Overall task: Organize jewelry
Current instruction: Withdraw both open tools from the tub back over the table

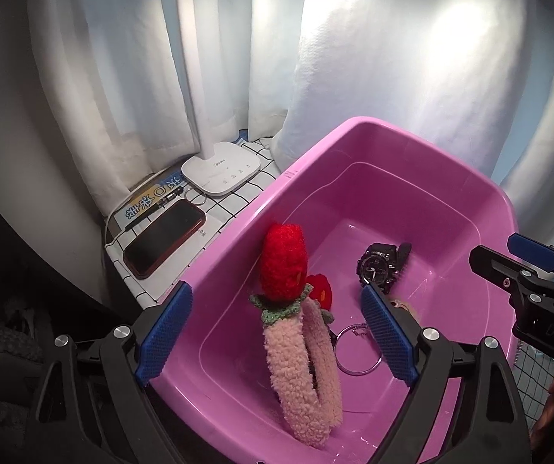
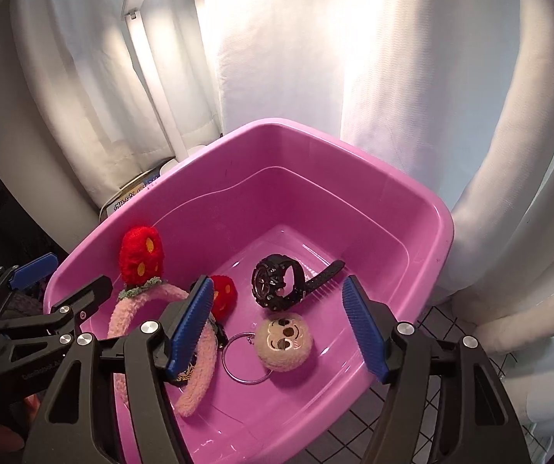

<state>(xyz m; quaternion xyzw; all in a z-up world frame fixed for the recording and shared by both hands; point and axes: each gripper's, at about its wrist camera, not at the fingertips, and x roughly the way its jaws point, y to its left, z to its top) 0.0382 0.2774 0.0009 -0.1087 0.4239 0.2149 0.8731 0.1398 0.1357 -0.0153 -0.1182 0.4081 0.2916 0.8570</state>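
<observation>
The jewelry is gathered in the pink tub point(image 2: 393, 208). A black wristwatch point(image 2: 277, 284) is stood on its side toward the tub's far right corner, its strap trailing right. Just nearer, at the middle of the floor, a round plush sloth-face charm point(image 2: 282, 342) is lain face up, with a metal key ring point(image 2: 244, 359) attached at its left. Along the tub's left wall a fluffy pink headband point(image 1: 300, 367) is propped on edge, topped by two red plush strawberries point(image 2: 139, 253).

Both tools are held spread and nothing is pinched: the left gripper point(image 1: 275, 334) is hung over the headband at the near left edge, and the right gripper point(image 2: 279, 328) is poised over the charm and watch.

Judged from this, placing appears done or a further adjustment is in hand. If an item is to be moved, the charm would best be taken across its soft body rather than by the thin ring, which could slip between the pads; the watch should be gripped across the case, not the floppy strap. The headband (springy, and only leaning) could topple if nudged.

Counted in the tub: one watch, one charm, one ring, one headband, two strawberries. Outside, by the tub's far left edge on the checked cloth: one desk lamp point(image 1: 221, 172), one phone point(image 1: 163, 241), one pen point(image 1: 157, 205), and what seems a second small ring point(image 1: 195, 196).
</observation>
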